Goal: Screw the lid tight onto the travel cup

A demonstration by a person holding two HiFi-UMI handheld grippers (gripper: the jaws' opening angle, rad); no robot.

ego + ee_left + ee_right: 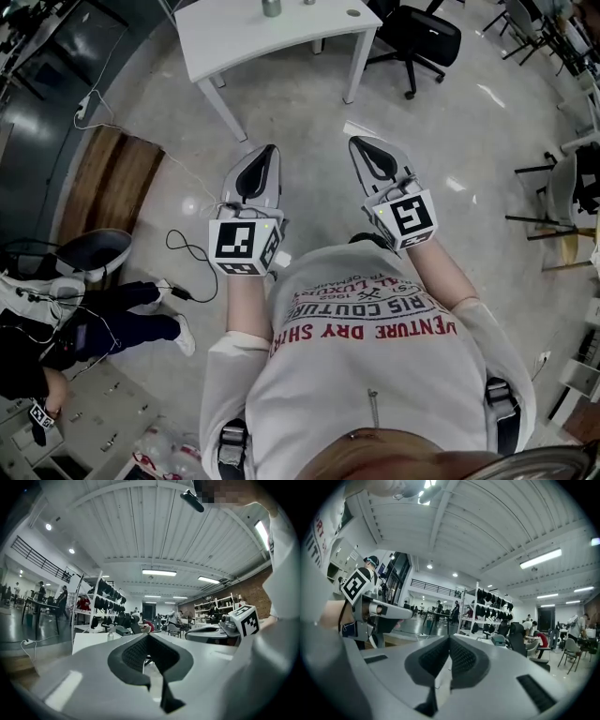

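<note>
- Fingers [133,656] of left gripper [271,150] and right gripper [358,142] pinched together, empty, mid-frame;
- Metal cup [271,7] on table [281,37], top centre, could topple if jaws arrive unopened.

A white table [253,42] carries a metal cup [271,7] and a small disc [352,13].

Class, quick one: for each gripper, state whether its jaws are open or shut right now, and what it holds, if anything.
Left gripper: jaws shut, nothing between them.
Right gripper: jaws shut, nothing between them.
</note>
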